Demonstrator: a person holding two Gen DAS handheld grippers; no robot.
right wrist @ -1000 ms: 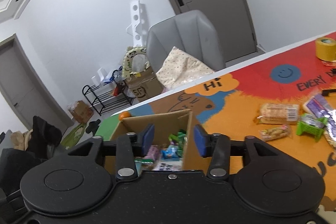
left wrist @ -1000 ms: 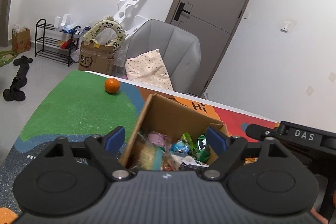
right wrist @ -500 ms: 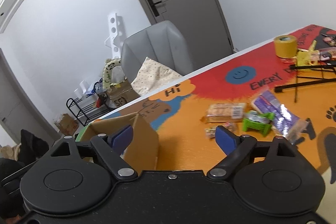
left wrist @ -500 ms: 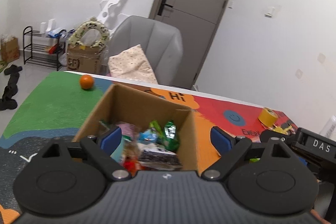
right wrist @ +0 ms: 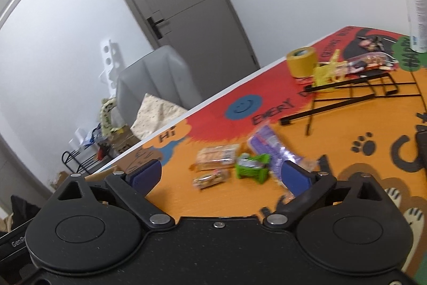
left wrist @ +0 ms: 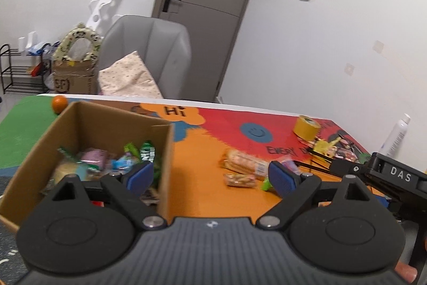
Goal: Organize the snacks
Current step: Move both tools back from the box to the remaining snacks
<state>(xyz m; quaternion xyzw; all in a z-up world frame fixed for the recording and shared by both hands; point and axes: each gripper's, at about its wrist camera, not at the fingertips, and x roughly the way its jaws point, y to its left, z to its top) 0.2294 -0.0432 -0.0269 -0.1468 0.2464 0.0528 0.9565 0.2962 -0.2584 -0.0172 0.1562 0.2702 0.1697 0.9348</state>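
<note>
- Loose snacks are lying on the orange part of the mat, right of the box (left wrist: 88, 130): a long clear-wrapped biscuit pack (right wrist: 217, 157), a small nut-bar-looking packet (right wrist: 210, 179) just in front of it, a green pack (right wrist: 252, 167), and a purple foil pack (right wrist: 272, 150) touching the green one.
- My guess on handling: all of these are light and crinkly. The wrappers look slick, the foil one most of all, so a pinch on a loose corner would probably slide off.
- The biscuit pack looks stiff-ish but crumbly inside. I'd grab it across the short width, mid-length, and go easy on the squeeze.
- The small packet is flat and low on the mat, so the fingers need to come down nearly to the surface on both long sides.
- The green pack looks chunkier and boxier, probably the easiest grab of the lot.
- The box is already holding a pile of wrapped stuff, so there's a soft landing for whatever goes in. Thin cardboard walls though, easy to bump.
- Right gripper (right wrist: 221, 175) is empty, its jaws opening, and it's aimed at the snack cluster.
- Left gripper (left wrist: 210, 175) is spread wide too, nothing in it, straddling the box's right wall with one finger over the box contents.
- Further out: tape roll (right wrist: 303, 61), a black wire stand (right wrist: 355, 87), a white spray bottle (right wrist: 415, 4), and an orange (left wrist: 58, 103) behind the box.
</note>
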